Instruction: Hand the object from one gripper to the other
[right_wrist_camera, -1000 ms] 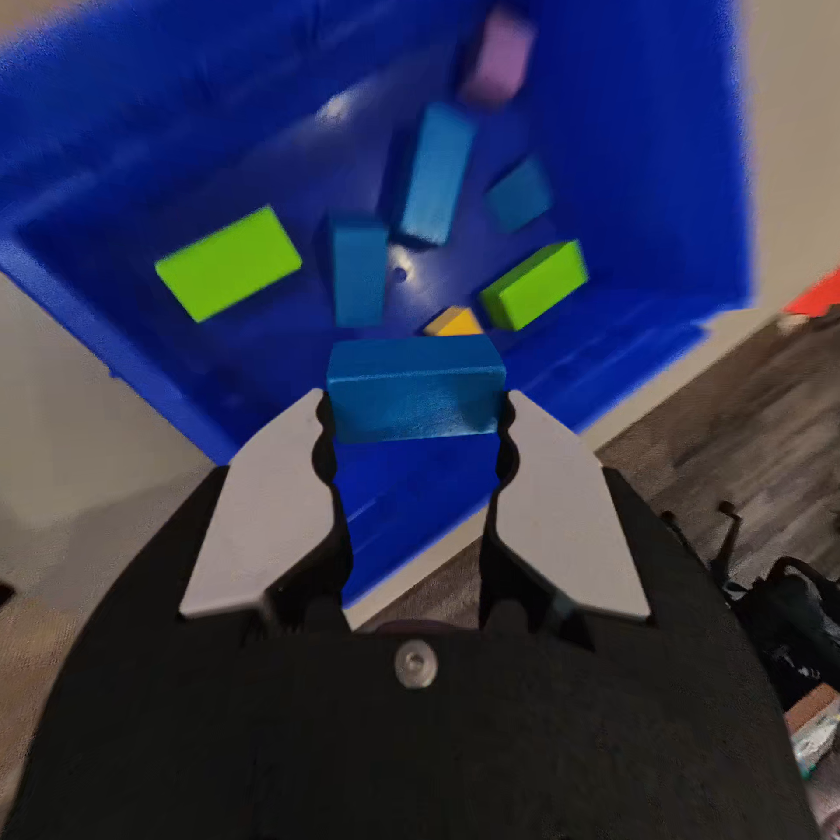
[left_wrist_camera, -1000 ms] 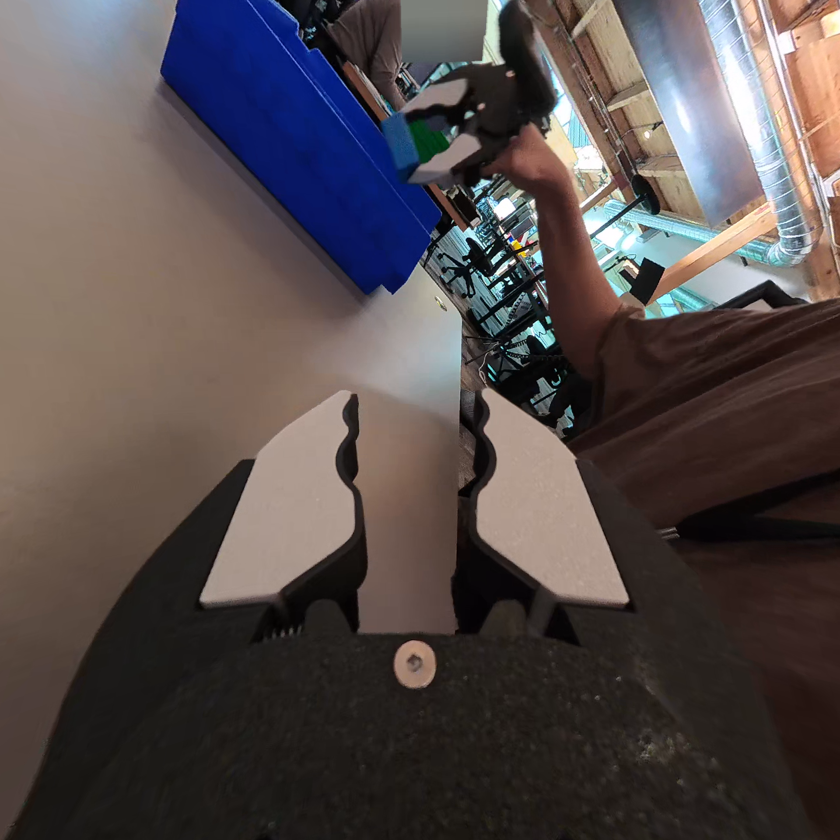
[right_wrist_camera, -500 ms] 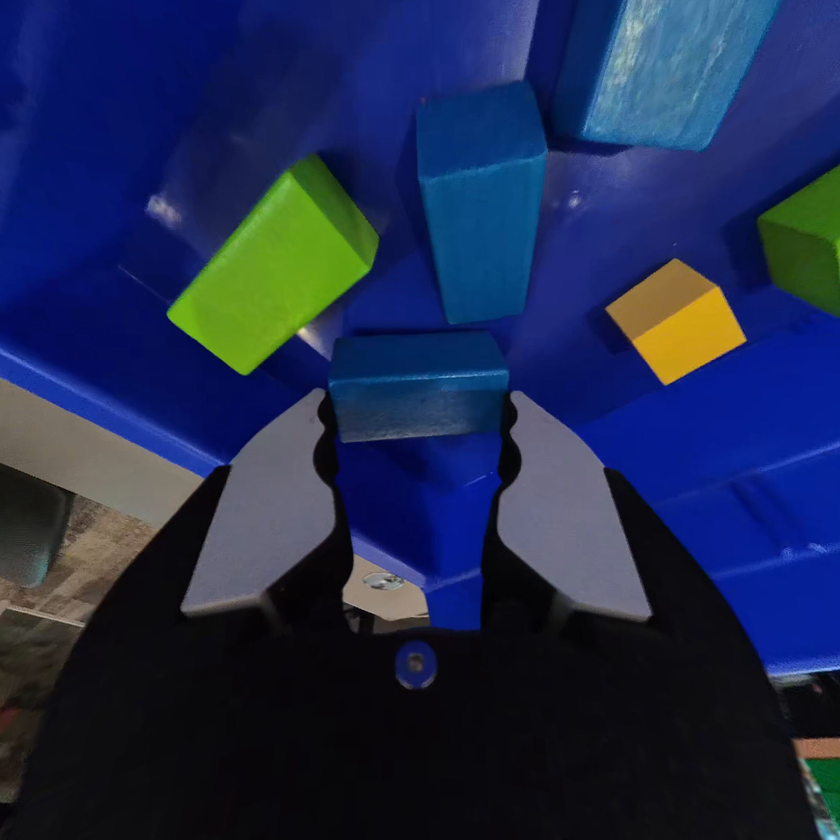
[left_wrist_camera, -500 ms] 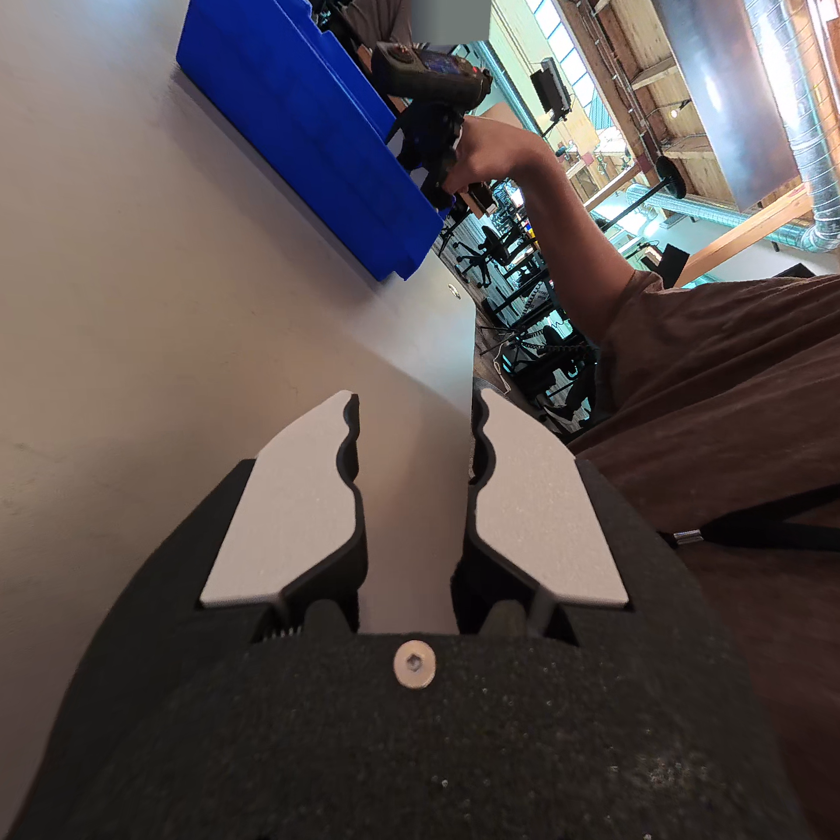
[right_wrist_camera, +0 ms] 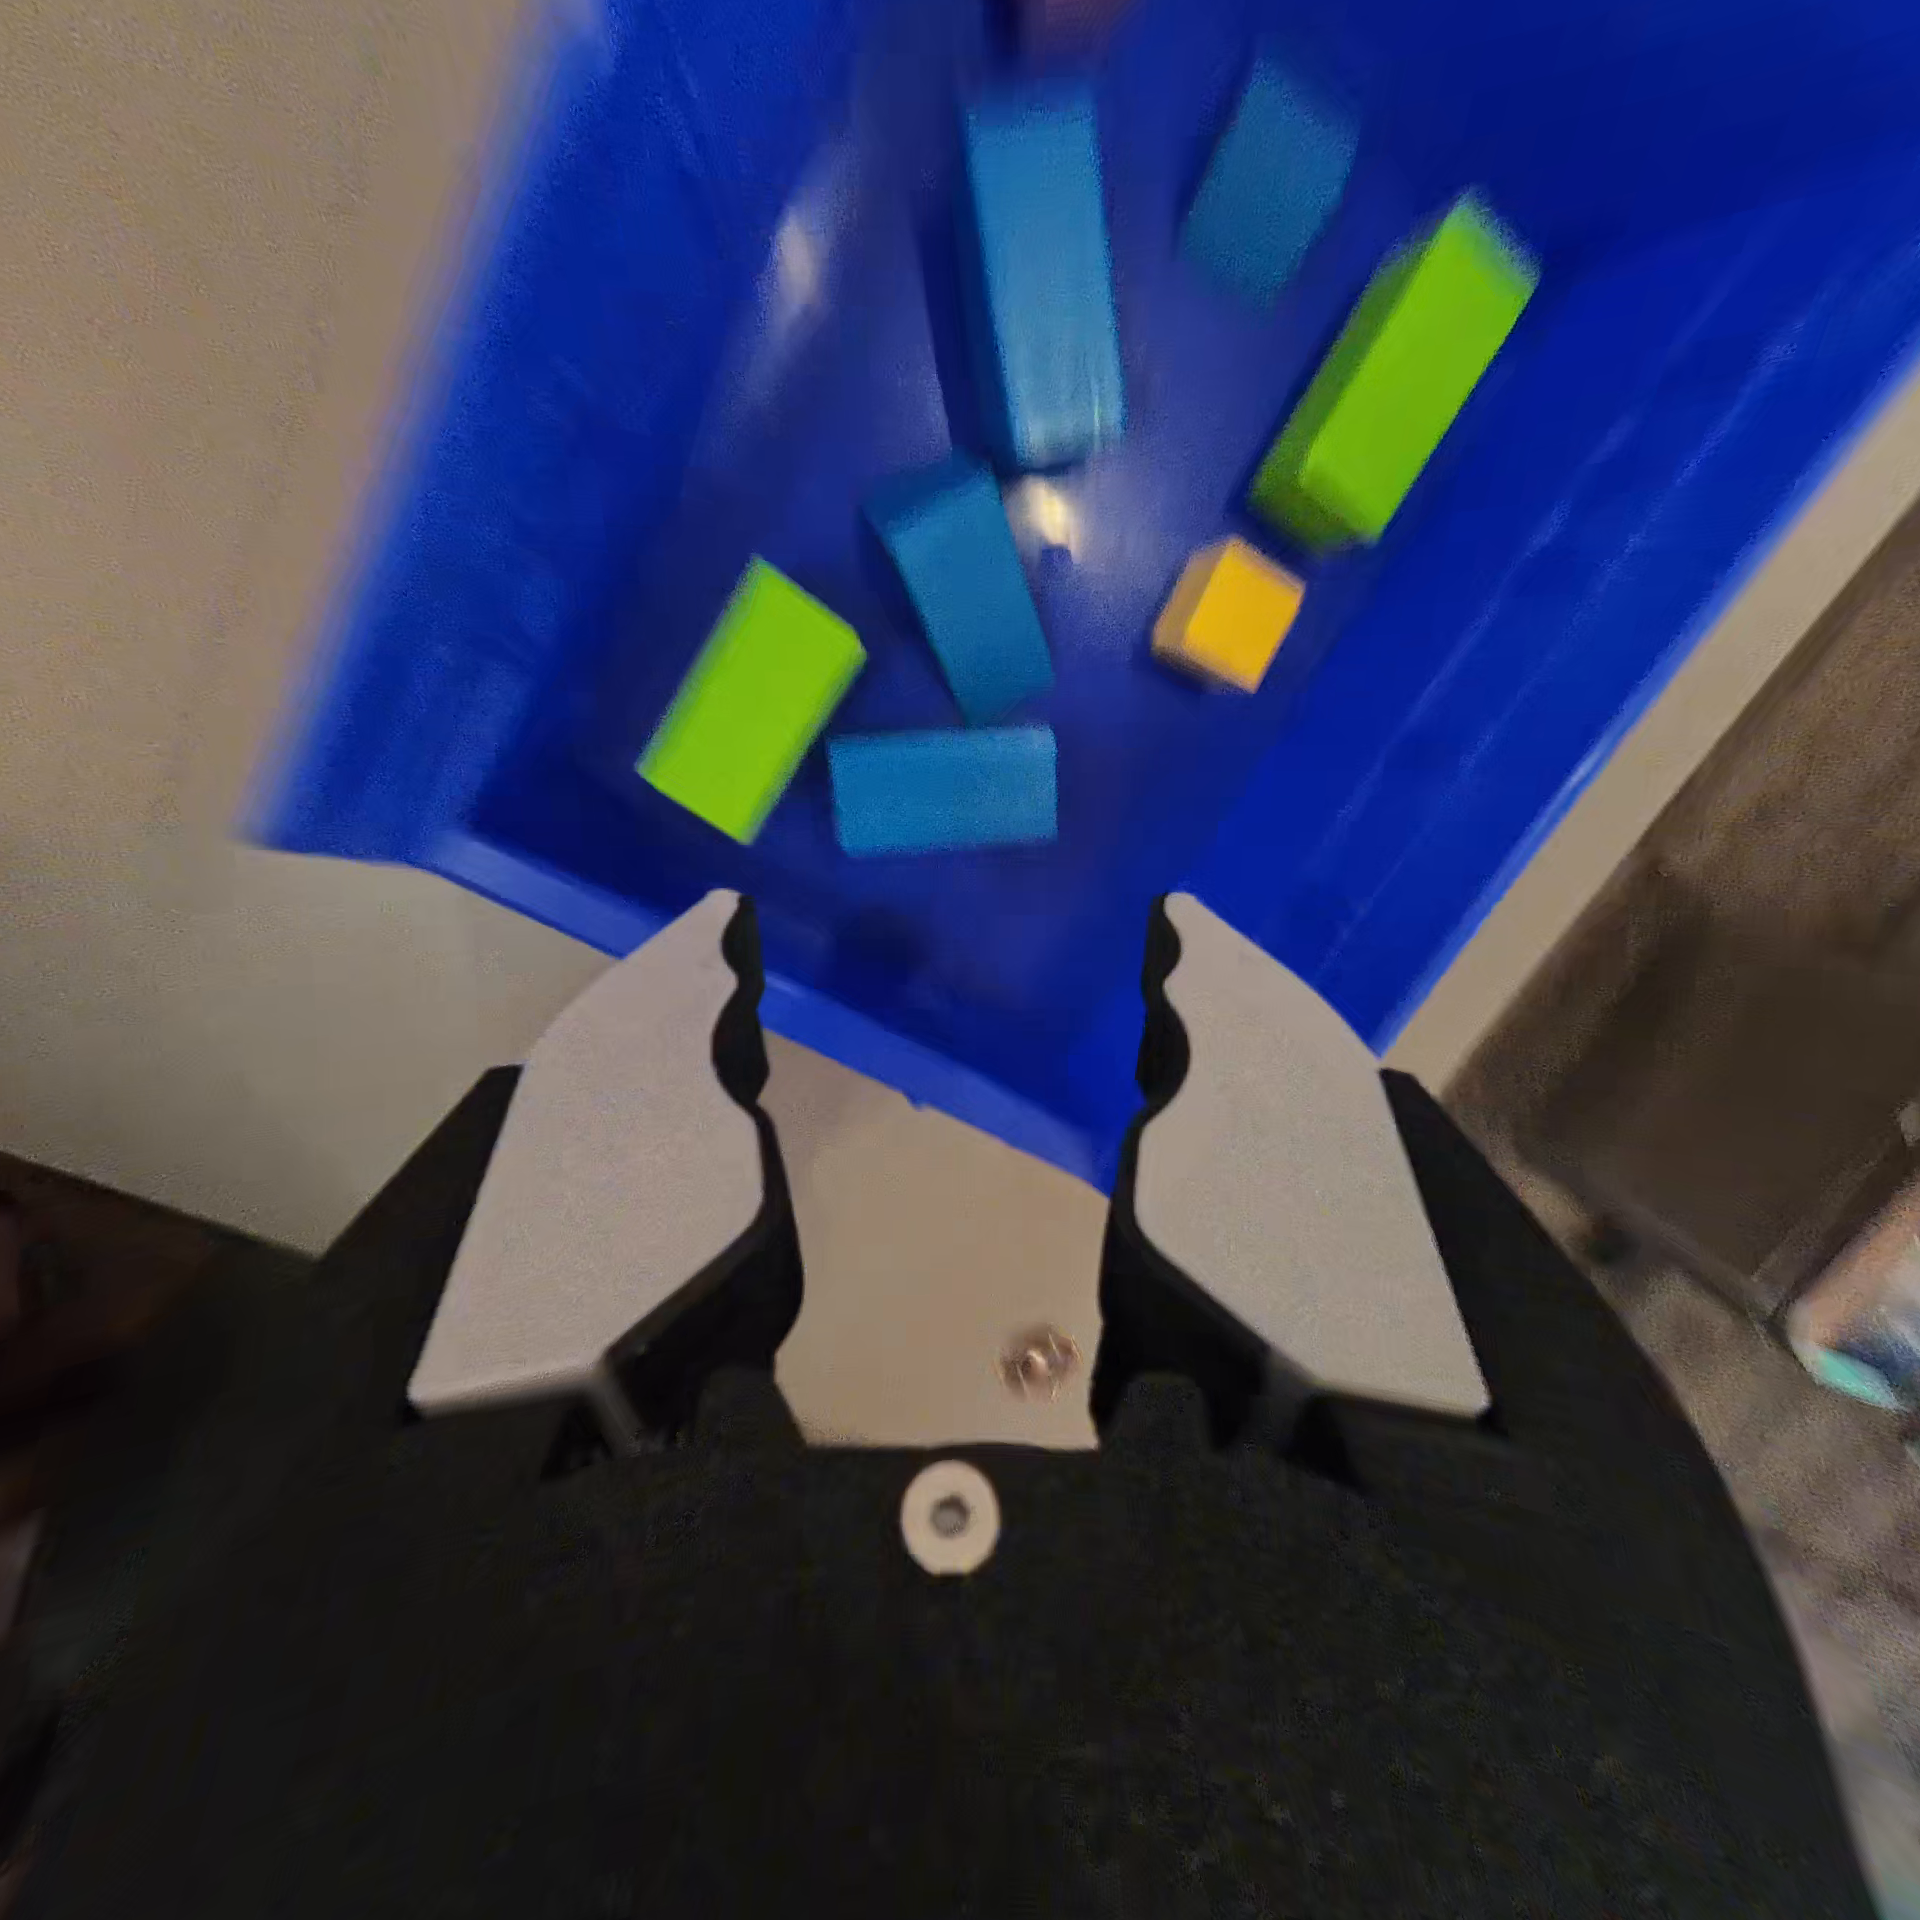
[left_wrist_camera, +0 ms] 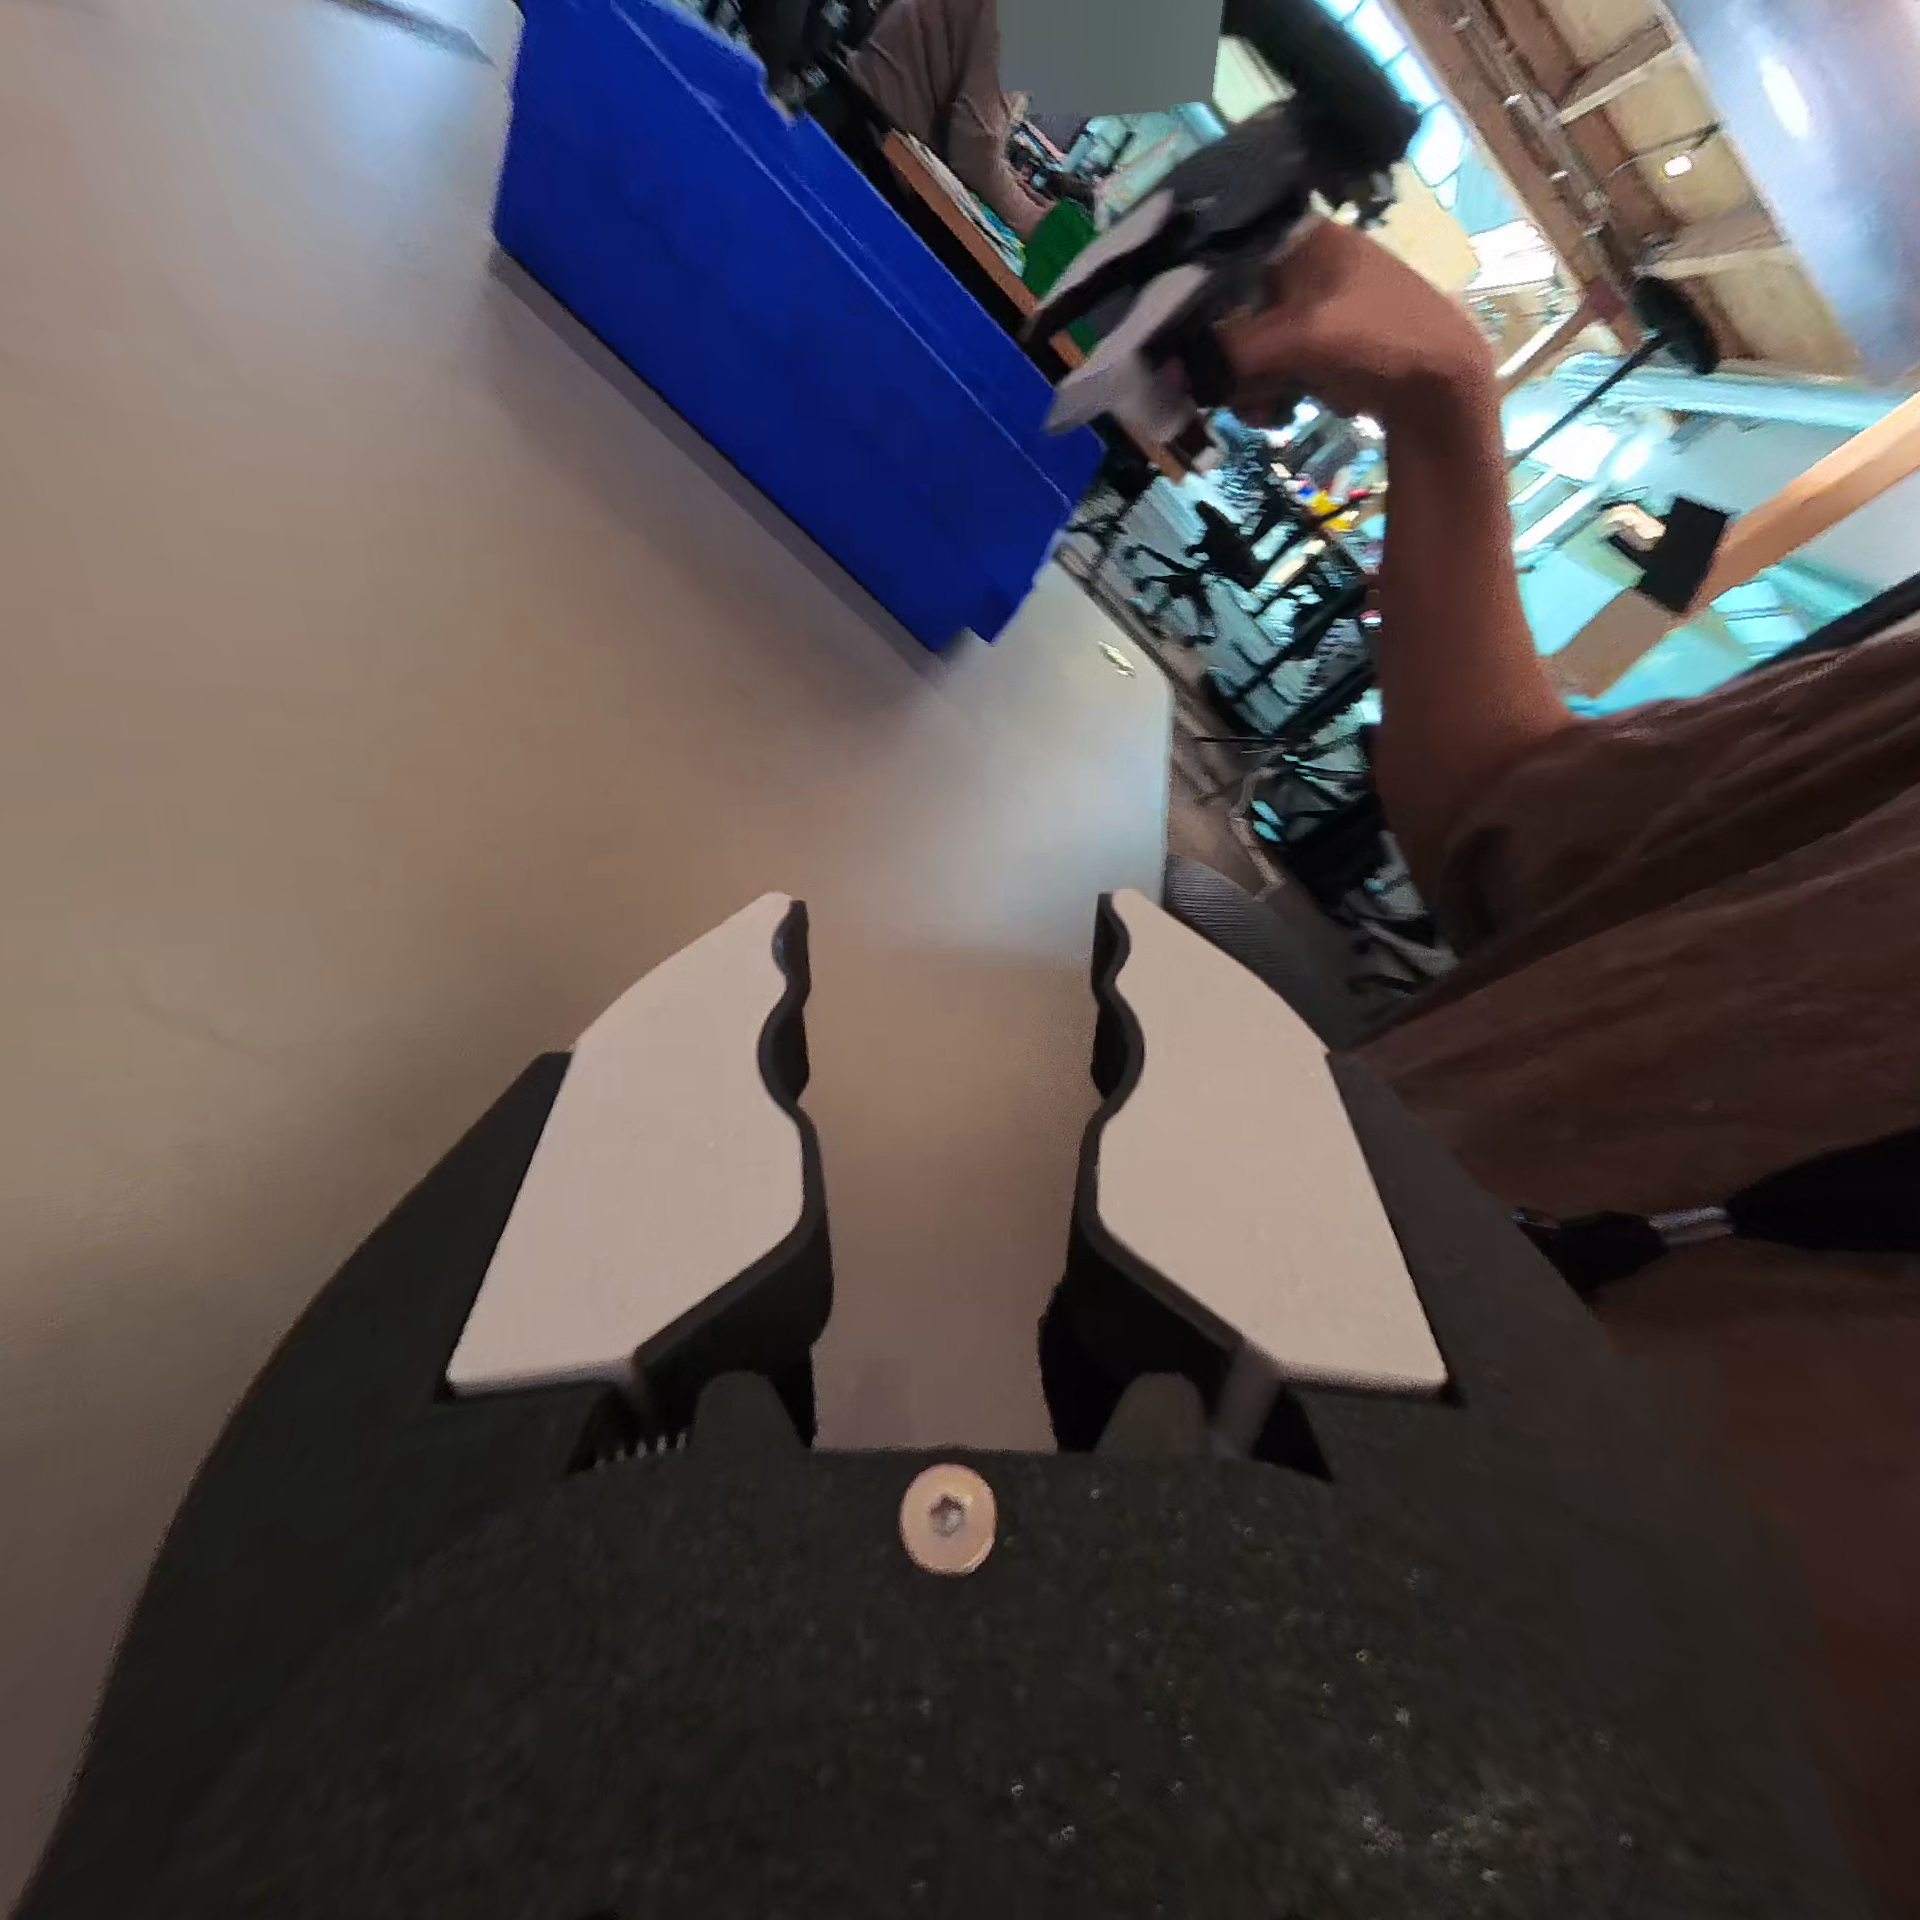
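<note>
The right wrist view is smeared by motion: the blocks in the blue bin (right_wrist_camera: 1558,727) are softened at their edges, and a purple shape (right_wrist_camera: 1049,16) is cut off by the top edge. The bin's far end is also lost past that edge. A small metal piece (right_wrist_camera: 1039,1361) on the desk (right_wrist_camera: 208,520) is too blurred to be identified. In the left wrist view, the right claw (left_wrist_camera: 1101,322) is blurred, so its contents cannot be told. The bin's interior (left_wrist_camera: 790,312) is hidden by its wall, and a grey patch is laid over a person's head.
</note>
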{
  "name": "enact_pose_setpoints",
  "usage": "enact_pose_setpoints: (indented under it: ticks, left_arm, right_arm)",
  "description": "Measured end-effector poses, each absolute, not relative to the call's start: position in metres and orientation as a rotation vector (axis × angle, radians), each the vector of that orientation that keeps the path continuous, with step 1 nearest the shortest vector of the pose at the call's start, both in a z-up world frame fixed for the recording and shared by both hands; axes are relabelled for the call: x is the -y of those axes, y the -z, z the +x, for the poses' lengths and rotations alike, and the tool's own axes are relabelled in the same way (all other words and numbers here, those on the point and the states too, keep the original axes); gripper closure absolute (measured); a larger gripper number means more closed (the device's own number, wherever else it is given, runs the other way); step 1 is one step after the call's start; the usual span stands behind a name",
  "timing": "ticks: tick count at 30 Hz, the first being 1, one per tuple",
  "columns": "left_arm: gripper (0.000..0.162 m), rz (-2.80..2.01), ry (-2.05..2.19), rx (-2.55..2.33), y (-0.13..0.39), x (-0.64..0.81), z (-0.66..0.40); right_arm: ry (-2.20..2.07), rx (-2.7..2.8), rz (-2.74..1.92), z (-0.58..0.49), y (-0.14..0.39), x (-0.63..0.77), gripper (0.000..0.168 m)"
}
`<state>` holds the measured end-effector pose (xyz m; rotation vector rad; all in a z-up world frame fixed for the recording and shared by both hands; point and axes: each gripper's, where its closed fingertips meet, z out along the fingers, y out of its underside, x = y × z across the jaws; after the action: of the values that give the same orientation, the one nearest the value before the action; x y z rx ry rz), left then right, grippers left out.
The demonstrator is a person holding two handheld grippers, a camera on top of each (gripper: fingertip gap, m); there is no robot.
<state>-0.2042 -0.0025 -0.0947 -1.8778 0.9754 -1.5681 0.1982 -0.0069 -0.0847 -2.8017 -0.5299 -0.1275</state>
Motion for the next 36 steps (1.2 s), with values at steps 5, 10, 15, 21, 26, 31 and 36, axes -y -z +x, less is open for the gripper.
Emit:
enact_pose_setpoints:
  ticks: [5, 10, 15, 21, 26, 31, 36]
  left_arm:
    - [0.103, -1.750, 1.211, -0.994, 0.087, -0.020, -0.215]
    - [0.089, -1.713, 1.061, -0.942, 0.088, -0.033, -0.216]
    - [0.089, -1.735, 1.034, -0.959, 0.087, -0.029, -0.218]
    - [0.097, -1.911, 0.882, -0.920, 0.065, -0.051, -0.273]
    - [0.107, -2.311, 0.538, -0.741, 0.087, -0.130, -0.374]
    - [0.106, -2.570, 0.450, -0.587, 0.135, -0.188, -0.420]
    - [0.104, -2.573, 0.167, -0.631, 0.149, -0.219, -0.442]
  right_arm:
    - [-0.397, 0.434, -1.909, 0.065, -0.003, 0.000, 0.101]
    - [-0.869, 0.522, -1.548, -0.079, 0.019, 0.021, 0.098]
    - [-0.663, 0.642, -1.526, -0.107, 0.059, 0.010, 0.100]
    - [-0.739, 0.637, -1.548, -0.115, 0.076, 0.019, 0.103]
    - [-0.674, 0.741, -1.582, -0.122, 0.088, 0.028, 0.103]
    - [-0.713, 0.768, -1.575, -0.130, 0.088, 0.035, 0.104]
    - [-0.704, 0.790, -1.601, -0.129, 0.097, 0.033, 0.105]
